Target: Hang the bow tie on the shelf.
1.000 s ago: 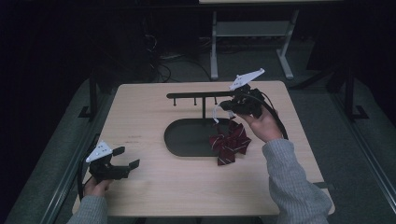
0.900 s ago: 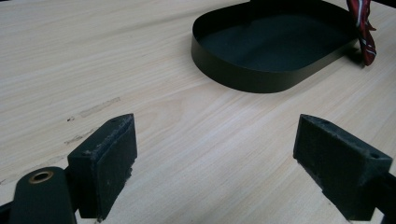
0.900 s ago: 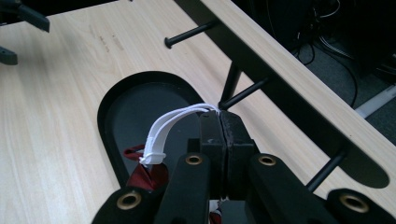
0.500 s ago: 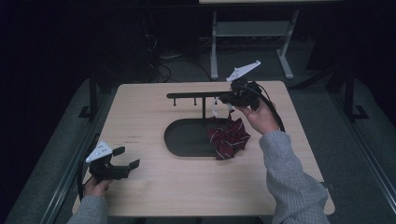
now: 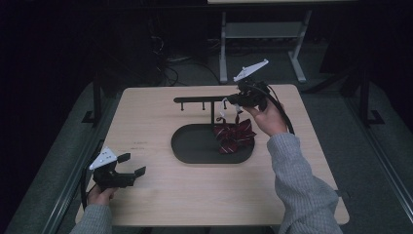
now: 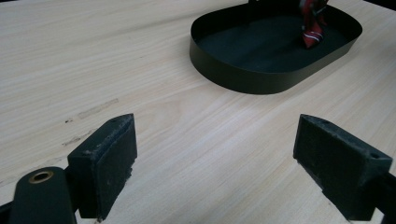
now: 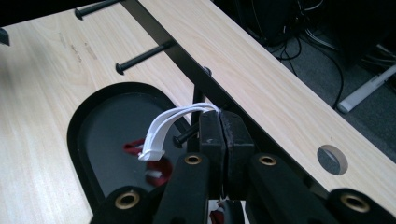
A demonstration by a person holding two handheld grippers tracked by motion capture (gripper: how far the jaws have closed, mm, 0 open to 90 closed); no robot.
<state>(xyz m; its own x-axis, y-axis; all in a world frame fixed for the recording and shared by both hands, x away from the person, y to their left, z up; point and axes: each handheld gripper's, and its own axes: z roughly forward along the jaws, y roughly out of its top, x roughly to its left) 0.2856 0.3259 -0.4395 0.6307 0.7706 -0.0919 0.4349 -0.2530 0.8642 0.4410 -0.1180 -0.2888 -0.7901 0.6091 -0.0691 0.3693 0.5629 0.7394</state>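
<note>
Right gripper clamped tight on a white elastic strap, pads pressed flat together with the loop fanning out to one side. Below it, hanging from that strap, a dark red striped bow tie, dangling over the right end of the black oval tray and close beside the rack with its pegs. Nearest peg just beside the loop, not yet through it.

Probably very light and floppy: soft cloth, no stiffness, likely to swing and twist under the strap. Elastic thin and stretchy, apt to slip or snap back if pinched at its edge. Best held as now, on the strap near its top, leaving the loop free to slide over a peg; nothing fragile here.

Left gripper low over bare table near the front left corner, jaws wide apart, nothing between them.

Count: one bow tie, one strap, one tray, one rack, two grippers; pegs too small to count with certainty.
</note>
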